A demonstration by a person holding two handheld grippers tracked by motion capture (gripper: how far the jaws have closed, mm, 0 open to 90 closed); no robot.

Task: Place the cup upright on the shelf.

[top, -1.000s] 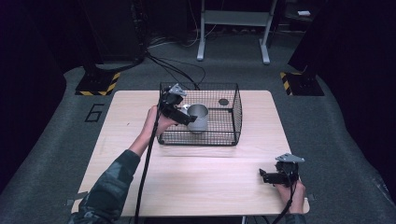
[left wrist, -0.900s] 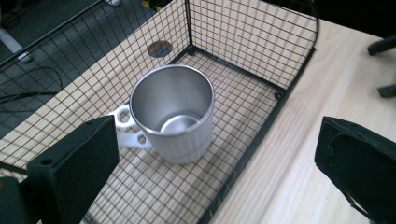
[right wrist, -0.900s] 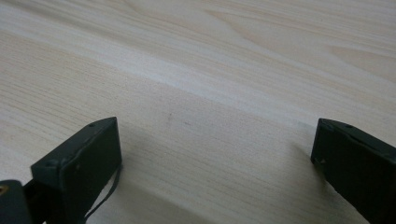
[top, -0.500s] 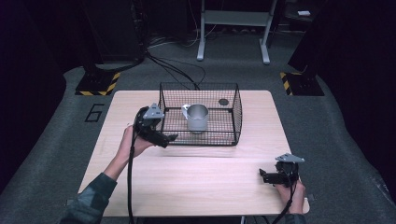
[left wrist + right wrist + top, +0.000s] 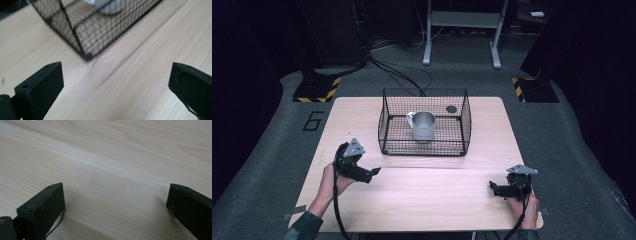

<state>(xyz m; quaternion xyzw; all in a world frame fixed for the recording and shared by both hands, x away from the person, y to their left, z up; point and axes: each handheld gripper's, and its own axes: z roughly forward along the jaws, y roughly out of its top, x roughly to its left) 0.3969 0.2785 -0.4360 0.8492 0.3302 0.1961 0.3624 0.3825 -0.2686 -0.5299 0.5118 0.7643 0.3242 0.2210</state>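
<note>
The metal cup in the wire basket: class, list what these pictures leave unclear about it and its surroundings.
1. High view: the metal cup stands in the wire basket; its inside is too small to see.
2. Left gripper view: the cup is cut off by the top edge, blurred, behind mesh.
3. High view: the dark round spot in the basket is too small to identify.

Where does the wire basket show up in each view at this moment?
High view: wire basket at table centre, far half, metal cup upright inside.
Left gripper view: its corner upper left, beyond the open jaws.
Right gripper view: bare tabletop.
Shared landmark: the pale wooden tabletop.
</note>
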